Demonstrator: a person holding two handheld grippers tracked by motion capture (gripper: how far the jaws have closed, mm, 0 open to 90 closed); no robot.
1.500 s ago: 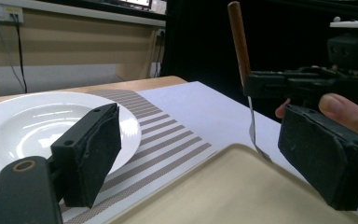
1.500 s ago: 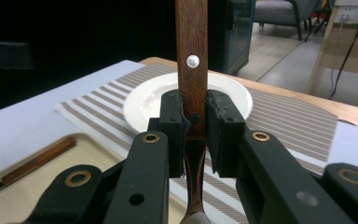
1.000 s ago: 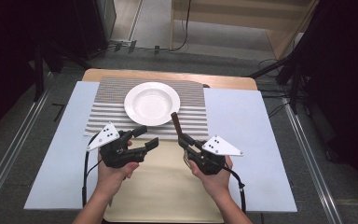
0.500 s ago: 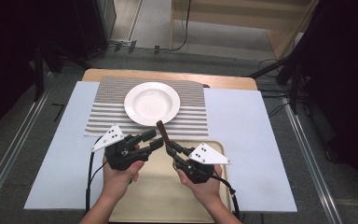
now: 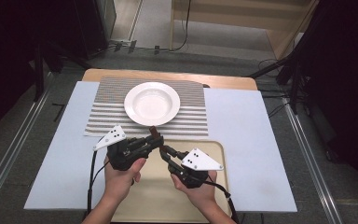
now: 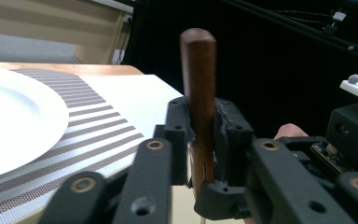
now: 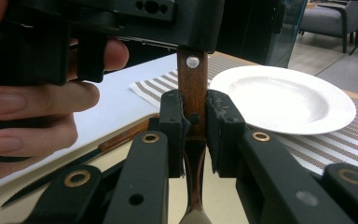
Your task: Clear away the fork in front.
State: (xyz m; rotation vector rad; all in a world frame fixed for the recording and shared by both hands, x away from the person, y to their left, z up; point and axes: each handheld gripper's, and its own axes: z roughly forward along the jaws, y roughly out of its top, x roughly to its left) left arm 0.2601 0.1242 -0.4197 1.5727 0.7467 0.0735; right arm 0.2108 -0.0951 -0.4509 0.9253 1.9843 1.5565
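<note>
A wooden-handled utensil (image 5: 154,132) stands over the tray's far edge, handle end up. My right gripper (image 5: 164,150) is shut on the riveted handle (image 7: 192,79) low down, with the metal neck hanging below its jaws. My left gripper (image 5: 156,140) comes in from the left. In the left gripper view its jaws (image 6: 203,135) are shut on the same handle (image 6: 198,79), whose rounded end sticks up above them. In the right gripper view the left gripper's black body (image 7: 121,18) covers the handle's top.
A white plate (image 5: 152,103) sits on a striped placemat (image 5: 107,112) just beyond the grippers. The beige tray (image 5: 154,186) lies under both hands on a pale blue mat (image 5: 242,130). A wooden-handled knife (image 7: 65,170) lies on the tray.
The right gripper has carried the utensil left and toward the person. The left gripper has moved in to meet it, and its jaws now close on the handle.
</note>
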